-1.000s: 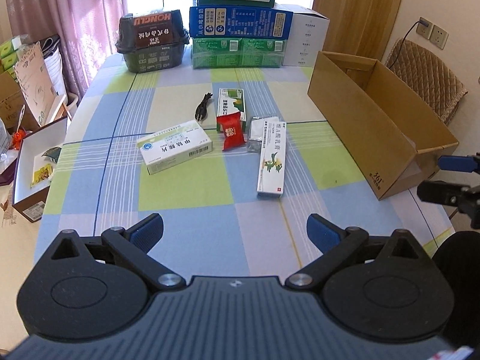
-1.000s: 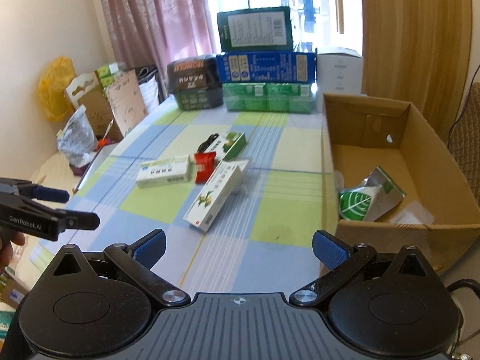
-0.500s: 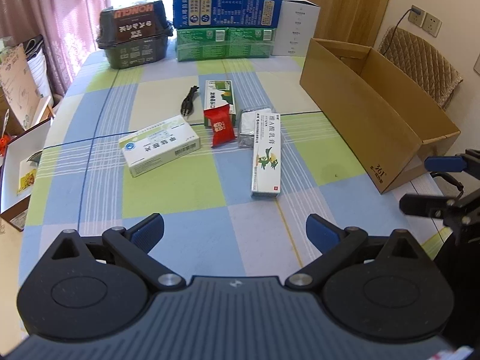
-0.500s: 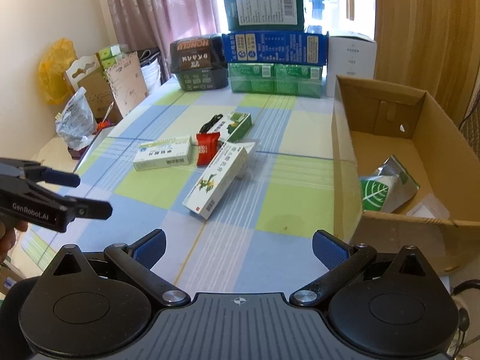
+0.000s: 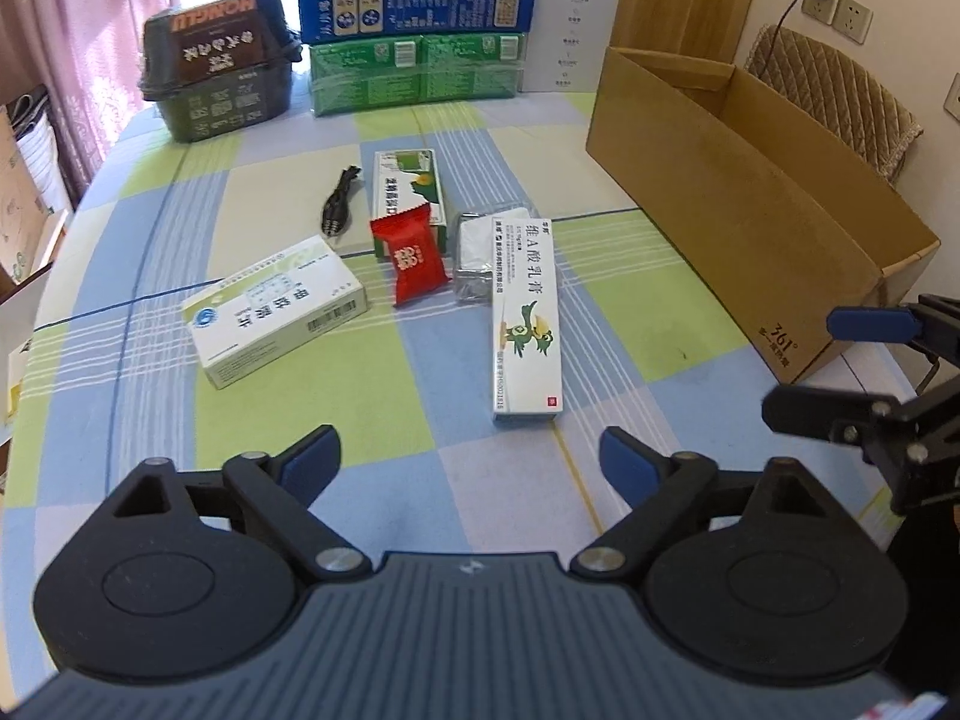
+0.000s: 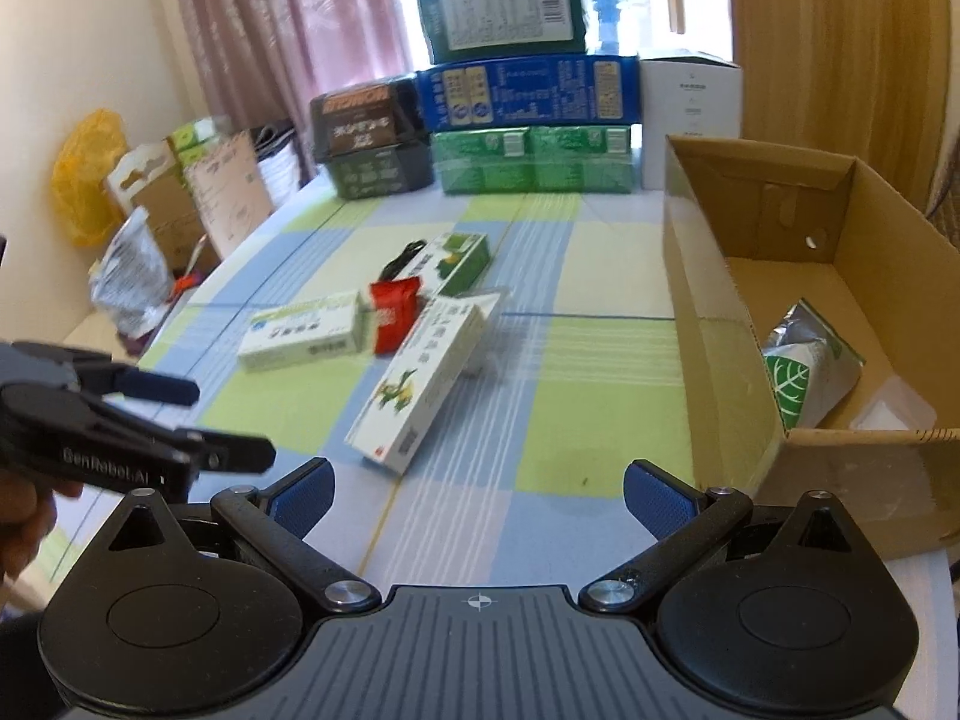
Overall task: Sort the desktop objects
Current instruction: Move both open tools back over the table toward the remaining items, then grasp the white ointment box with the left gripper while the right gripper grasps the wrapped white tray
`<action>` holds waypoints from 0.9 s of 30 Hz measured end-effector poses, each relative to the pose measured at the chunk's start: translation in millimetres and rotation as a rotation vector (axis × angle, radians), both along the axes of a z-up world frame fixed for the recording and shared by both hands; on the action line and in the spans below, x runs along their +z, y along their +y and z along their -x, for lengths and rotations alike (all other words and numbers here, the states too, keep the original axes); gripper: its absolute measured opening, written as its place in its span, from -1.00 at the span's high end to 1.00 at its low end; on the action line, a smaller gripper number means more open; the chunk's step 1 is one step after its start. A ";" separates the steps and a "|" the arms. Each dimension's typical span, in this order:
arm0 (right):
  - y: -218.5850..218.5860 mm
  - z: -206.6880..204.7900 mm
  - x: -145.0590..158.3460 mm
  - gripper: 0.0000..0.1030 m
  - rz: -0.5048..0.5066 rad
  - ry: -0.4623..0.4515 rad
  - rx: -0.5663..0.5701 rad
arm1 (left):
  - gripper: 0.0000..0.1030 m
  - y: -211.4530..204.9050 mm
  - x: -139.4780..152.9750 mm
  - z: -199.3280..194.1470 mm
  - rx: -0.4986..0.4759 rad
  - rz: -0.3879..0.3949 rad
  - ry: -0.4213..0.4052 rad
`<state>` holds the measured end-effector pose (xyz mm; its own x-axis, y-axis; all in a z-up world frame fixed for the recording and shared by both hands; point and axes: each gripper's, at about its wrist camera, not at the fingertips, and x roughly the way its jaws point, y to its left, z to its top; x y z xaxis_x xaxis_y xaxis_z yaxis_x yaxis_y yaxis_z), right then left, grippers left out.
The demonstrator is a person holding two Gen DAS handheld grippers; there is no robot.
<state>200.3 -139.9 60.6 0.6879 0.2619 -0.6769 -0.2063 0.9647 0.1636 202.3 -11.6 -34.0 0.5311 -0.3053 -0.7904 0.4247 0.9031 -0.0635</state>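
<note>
- Several small items lie bunched in the middle of the desk (image 5: 384, 420), loose and unsorted, which is presumably why both grippers face that cluster.
- The long ointment carton (image 5: 527, 315) lies nearest the left gripper (image 5: 471, 459), its far end propped on the silver foil pack (image 5: 474, 261); that slight tilt shows best from the right wrist, and would likely leave room for a finger under its edge.
- The red candy sachet (image 5: 414, 255) leans against the green-and-white medicine box (image 5: 409, 195), with the black cable (image 5: 341, 207) just beside that box.
- The wide white tablet box (image 5: 279, 312) sits apart to the left, flat on the cloth, an easy separate pick.
- The cardboard box (image 5: 750, 228) stands open along the desk's right side, already holding a silver-and-green pouch (image 6: 804, 369); I judge it the destination, placed within the right hand's reach.
- The left gripper's fingers (image 5: 309, 461) are closing from wide but hold nothing; the ointment carton lies ahead of them, not between them.
- The right gripper (image 6: 477, 495) hovers with fingers spread wide and empty, between the cluster and the cardboard box.
- Stacked packages (image 5: 414, 30) along the far edge look like storage, not part of the sort.
</note>
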 end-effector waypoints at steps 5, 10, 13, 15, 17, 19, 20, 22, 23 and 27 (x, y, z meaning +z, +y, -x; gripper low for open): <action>0.5 -13.0 -12.4 -0.64 0.010 0.010 -0.038 | -0.60 -7.9 -11.6 -9.7 -0.039 0.007 -0.003; 0.5 -22.9 -24.3 -0.44 0.021 0.023 -0.067 | -0.54 -15.6 -21.0 -21.3 -0.077 0.017 -0.003; -1.8 -28.5 -30.3 -0.43 0.020 0.032 -0.083 | -0.47 -21.2 -26.3 -29.6 -0.099 0.018 -0.008; -3.3 -32.6 -33.6 -0.43 0.018 0.041 -0.088 | -0.43 -24.5 -29.7 -35.6 -0.106 0.026 -0.012; -5.0 -35.8 -35.9 -0.43 0.016 0.047 -0.094 | -0.40 -27.9 -33.3 -40.9 -0.115 0.036 -0.013; -5.8 -38.4 -37.2 -0.43 0.014 0.047 -0.098 | -0.36 -32.6 -36.8 -45.2 -0.129 0.035 -0.018; -5.8 -40.0 -37.6 -0.43 0.013 0.046 -0.099 | -0.35 -35.3 -38.5 -47.2 -0.138 0.034 -0.020; -6.8 -42.8 -38.6 -0.43 0.010 0.047 -0.105 | -0.31 -40.0 -42.1 -50.9 -0.148 0.035 -0.025; -7.2 -44.3 -39.2 -0.43 0.010 0.047 -0.107 | -0.30 -41.8 -44.1 -53.2 -0.151 0.037 -0.026; -6.6 -48.2 -41.6 -0.43 0.014 0.047 -0.109 | -0.14 -47.7 -51.7 -62.0 -0.174 0.035 -0.034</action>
